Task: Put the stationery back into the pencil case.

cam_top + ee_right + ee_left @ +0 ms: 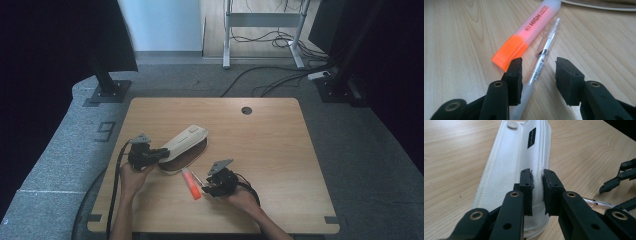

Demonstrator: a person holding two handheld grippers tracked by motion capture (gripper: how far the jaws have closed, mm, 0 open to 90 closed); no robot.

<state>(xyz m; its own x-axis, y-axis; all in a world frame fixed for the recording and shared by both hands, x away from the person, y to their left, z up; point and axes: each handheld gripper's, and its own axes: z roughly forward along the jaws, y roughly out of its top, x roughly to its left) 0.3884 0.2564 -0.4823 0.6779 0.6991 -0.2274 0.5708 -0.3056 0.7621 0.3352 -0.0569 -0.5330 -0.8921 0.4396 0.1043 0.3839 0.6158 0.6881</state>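
High view: the left gripper [161, 153] is seen clamped on the near end of a white pencil case [184, 143] lying on the wooden table [280, 150]. The right gripper [206, 188] is held just beside an orange highlighter [191, 183], which lies between the two grippers.

Left gripper view: the jaws are closed on a pinch of the case's fabric edge [537, 173]; the case extends away from the fingertips. The other gripper [619, 182] is seen off to the right.

Right gripper view: a clear pen [543, 56] is shown lying between the parted jaws of the right gripper [537, 67], untouched by the pads. The highlighter [524, 37] lies touching the pen, just left of and ahead of the left jaw.
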